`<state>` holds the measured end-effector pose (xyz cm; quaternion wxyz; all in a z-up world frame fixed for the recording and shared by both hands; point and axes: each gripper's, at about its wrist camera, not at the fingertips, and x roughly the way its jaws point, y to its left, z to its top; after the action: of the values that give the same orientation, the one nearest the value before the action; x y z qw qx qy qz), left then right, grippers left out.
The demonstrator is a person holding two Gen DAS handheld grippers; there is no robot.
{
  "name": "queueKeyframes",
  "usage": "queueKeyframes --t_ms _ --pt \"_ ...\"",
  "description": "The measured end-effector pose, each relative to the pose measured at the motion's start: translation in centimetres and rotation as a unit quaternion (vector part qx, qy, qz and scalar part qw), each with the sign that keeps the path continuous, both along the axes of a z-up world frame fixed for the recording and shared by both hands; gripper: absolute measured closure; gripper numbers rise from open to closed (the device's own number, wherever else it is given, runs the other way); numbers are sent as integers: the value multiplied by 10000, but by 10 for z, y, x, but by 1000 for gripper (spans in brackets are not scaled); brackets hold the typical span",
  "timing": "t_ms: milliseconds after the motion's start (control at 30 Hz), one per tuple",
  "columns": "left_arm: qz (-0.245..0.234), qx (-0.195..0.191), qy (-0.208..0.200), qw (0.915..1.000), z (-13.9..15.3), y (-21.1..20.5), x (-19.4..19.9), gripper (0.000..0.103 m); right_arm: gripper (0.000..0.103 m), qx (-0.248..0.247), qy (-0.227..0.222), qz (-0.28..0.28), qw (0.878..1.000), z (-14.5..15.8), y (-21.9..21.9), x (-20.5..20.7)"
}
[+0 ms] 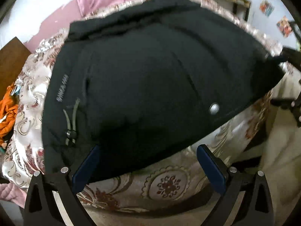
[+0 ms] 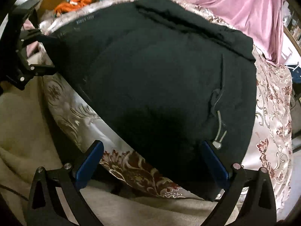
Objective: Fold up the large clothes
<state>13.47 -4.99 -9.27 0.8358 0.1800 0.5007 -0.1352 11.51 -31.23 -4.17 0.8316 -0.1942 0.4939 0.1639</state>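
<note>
Blue-padded left gripper (image 1: 148, 162) and right gripper (image 2: 152, 158) both gape wide, holding nothing, at the near hem of the black jacket (image 1: 150, 79) folded on the floral bedspread (image 1: 169, 186). Blur hides the seams; probably pinch both hem corners evenly before lifting.

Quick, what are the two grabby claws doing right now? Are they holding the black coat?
Left gripper: open, holding nothing, at the black jacket's near edge.
Right gripper: open, holding nothing, hovering over the jacket.
</note>
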Motion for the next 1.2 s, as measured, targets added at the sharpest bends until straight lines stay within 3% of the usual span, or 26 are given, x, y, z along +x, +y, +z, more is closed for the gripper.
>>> queueKeyframes --t_ms 167,300,433,633,833,967,1200 --pt "13 456 104 9989 -11 -9 3 0 2 -384 65 -76 9992 -21 8 6" --pt "-35 749 78 9972 -15 -14 0 0 2 -1200 -102 179 9926 -39 27 2" --pt "-17 775 84 9970 -17 -14 -1 0 2 -1907 -334 260 9807 -59 41 -4" --pt "68 984 119 9951 -24 -15 2 0 2 -2202 -645 -12 9733 -67 43 -4" --pt "96 993 78 9950 -23 -16 -4 0 4 -1841 -956 -216 9780 -52 41 -9" --pt "153 815 56 9965 -19 -11 -5 0 6 -1167 -1407 -476 9820 -23 30 -18" --pt "126 637 -49 9979 -14 -6 -9 0 6 -114 -1470 -930 9847 8 -2 -19"
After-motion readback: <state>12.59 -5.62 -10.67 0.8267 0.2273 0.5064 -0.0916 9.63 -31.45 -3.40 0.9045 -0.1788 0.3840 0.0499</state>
